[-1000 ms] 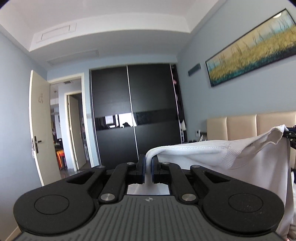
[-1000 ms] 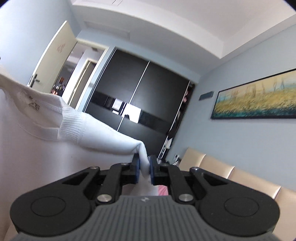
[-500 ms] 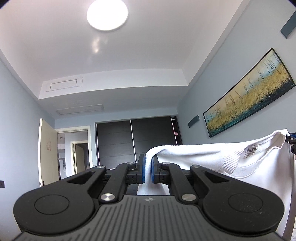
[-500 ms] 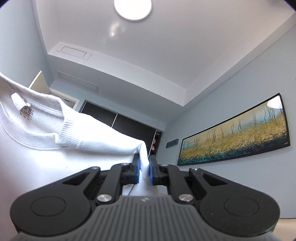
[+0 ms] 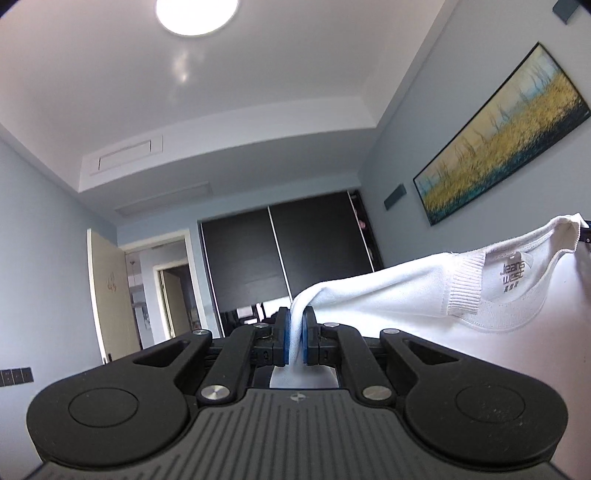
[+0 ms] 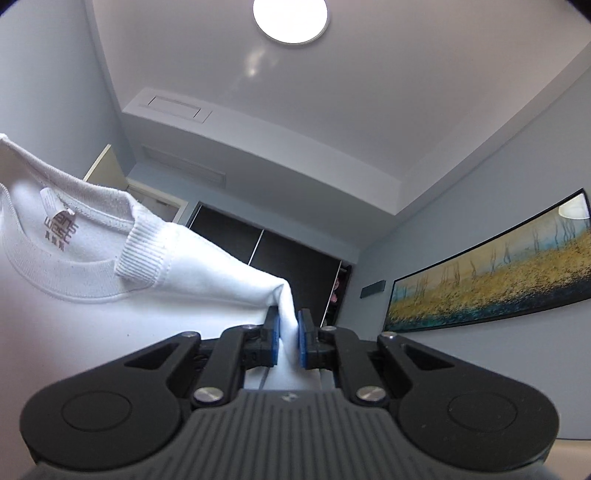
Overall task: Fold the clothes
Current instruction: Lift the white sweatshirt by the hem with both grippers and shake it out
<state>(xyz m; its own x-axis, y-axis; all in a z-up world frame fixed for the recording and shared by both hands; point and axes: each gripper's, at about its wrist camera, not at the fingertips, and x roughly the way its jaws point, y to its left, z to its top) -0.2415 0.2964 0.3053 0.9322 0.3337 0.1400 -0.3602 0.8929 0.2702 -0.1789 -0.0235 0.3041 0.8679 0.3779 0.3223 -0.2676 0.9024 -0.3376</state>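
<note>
Left wrist view: my left gripper (image 5: 294, 339) is clamped on a pinch of the white sweatshirt (image 5: 388, 295), blue pads (image 5: 282, 341) pressing the cloth from both sides. The garment stretches off to the right, held up in the air; its far shoulder runs out of frame at the right edge, where I can just see a dark sliver, too small for me to identify. Everything below the neckline is hidden behind the gripper body. The ribbed collar (image 5: 466, 286) looks knitted, the body cloth smooth, and the neck label (image 5: 512, 275) carries grey print.

Right wrist view: my right gripper (image 6: 287, 338) is likewise closed on a fold of the sweatshirt (image 6: 207, 266), which fans leftward and is cut off at the frame edge. The ribbed collar (image 6: 142, 260) curls over; the label (image 6: 59, 227) is partly folded, print half readable. The hem and sleeves are out of sight. Behind, a round ceiling light (image 6: 290, 16), a dark sliding wardrobe (image 6: 258, 254) and a long framed painting (image 6: 491, 273).
</note>
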